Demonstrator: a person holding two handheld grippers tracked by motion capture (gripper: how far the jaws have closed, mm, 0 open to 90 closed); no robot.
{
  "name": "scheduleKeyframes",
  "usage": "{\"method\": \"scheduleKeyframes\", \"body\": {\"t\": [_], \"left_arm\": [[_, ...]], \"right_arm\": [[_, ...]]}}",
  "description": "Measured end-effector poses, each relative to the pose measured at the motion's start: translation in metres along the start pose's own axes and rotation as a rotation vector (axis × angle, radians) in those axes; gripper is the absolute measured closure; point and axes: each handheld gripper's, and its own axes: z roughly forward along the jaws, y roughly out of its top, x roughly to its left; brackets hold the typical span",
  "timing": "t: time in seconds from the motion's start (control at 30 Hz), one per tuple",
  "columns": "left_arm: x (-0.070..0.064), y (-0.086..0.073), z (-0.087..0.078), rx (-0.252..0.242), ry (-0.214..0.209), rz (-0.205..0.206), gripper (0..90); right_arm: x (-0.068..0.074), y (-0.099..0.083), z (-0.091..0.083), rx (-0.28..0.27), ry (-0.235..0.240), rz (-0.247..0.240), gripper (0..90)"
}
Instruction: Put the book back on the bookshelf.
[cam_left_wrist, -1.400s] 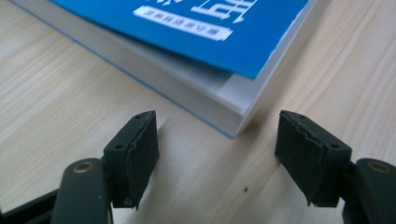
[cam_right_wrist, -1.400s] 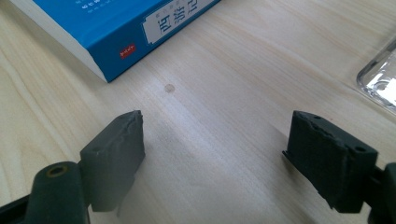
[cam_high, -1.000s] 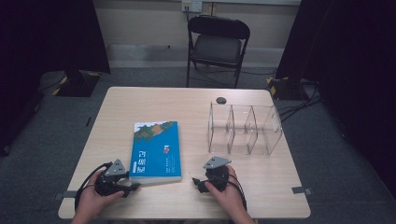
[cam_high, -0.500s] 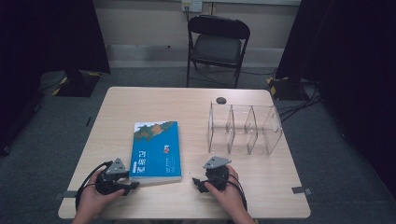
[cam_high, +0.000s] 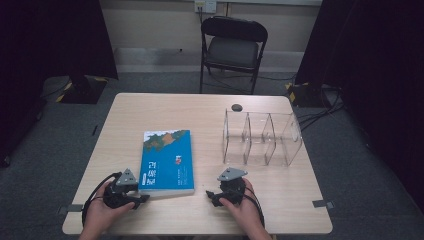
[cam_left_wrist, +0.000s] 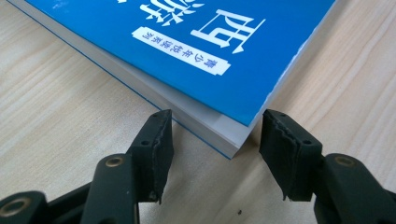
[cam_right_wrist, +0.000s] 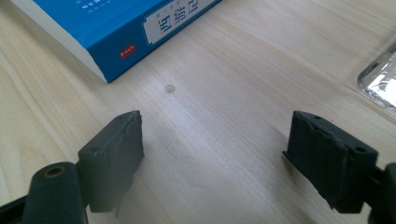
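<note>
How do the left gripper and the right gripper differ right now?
The left gripper has the corner of the blue book between its open jaws; the right gripper has bare table between its jaws, with the book off to one side. The right gripper's jaws stand wider apart than the left gripper's. Both are open, held low over the table, and grip nothing.

— What's the surface?
— A pale wooden table (cam_high: 150, 115). A blue book (cam_high: 167, 160) lies flat just left of its centre.
— Anything else on it?
— A clear divided organizer (cam_high: 261, 138) at three o'clock from the book, and a small dark round object (cam_high: 236, 107) toward one o'clock.
</note>
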Motion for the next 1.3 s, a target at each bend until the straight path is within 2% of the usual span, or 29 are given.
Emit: {"method": "scheduleKeyframes", "body": {"t": [0.1,0.2,0.43,0.6,0.63,0.67,0.7,0.73,0.8,0.83,0.97,1.03,1.17,1.3], "left_arm": [[0.001,0.001,-0.001,0.004,-0.009,-0.010,44.3],[0.002,0.002,-0.003,-0.015,-0.013,-0.019,44.3],[0.003,0.006,-0.009,-0.034,-0.027,-0.020,44.1],[0.006,0.008,-0.012,-0.053,-0.043,-0.036,44.1],[0.006,0.008,-0.013,-0.060,-0.047,-0.047,44.1],[0.007,0.009,-0.015,-0.067,-0.050,-0.044,44.1],[0.007,0.009,-0.015,-0.067,-0.050,-0.044,44.1],[0.007,0.010,-0.015,-0.066,-0.053,-0.046,44.1],[0.007,0.010,-0.014,-0.063,-0.054,-0.047,44.1],[0.008,0.010,-0.014,-0.064,-0.055,-0.048,44.0],[0.008,0.011,-0.015,-0.066,-0.059,-0.057,43.5],[0.007,0.012,-0.015,-0.066,-0.062,-0.068,42.9],[0.008,0.013,-0.015,-0.063,-0.068,-0.064,42.8],[0.008,0.015,-0.016,-0.072,-0.067,-0.071,42.8]], "right_arm": [[0.000,0.000,0.000,0.001,-0.003,0.004,18.2],[0.001,0.000,0.000,0.001,0.006,0.003,17.3],[0.003,0.001,0.001,0.005,0.007,0.002,15.6],[0.005,0.003,0.002,0.017,0.038,-0.025,13.9],[0.007,0.004,0.001,0.013,0.045,-0.042,14.1],[0.010,0.008,-0.001,-0.008,0.039,-0.080,14.1],[0.010,0.008,-0.001,-0.008,0.039,-0.080,14.1],[0.015,0.016,-0.002,0.002,0.063,-0.098,14.1],[0.016,0.018,-0.002,0.006,0.080,-0.098,14.0],[0.018,0.025,0.001,-0.016,0.112,-0.106,14.0],[0.023,0.032,0.007,-0.008,0.136,-0.115,14.0],[0.025,0.036,0.012,-0.009,0.172,-0.104,14.1],[0.027,0.042,0.012,-0.016,0.173,-0.098,14.1],[0.031,0.047,0.014,-0.018,0.177,-0.118,14.1]]}}
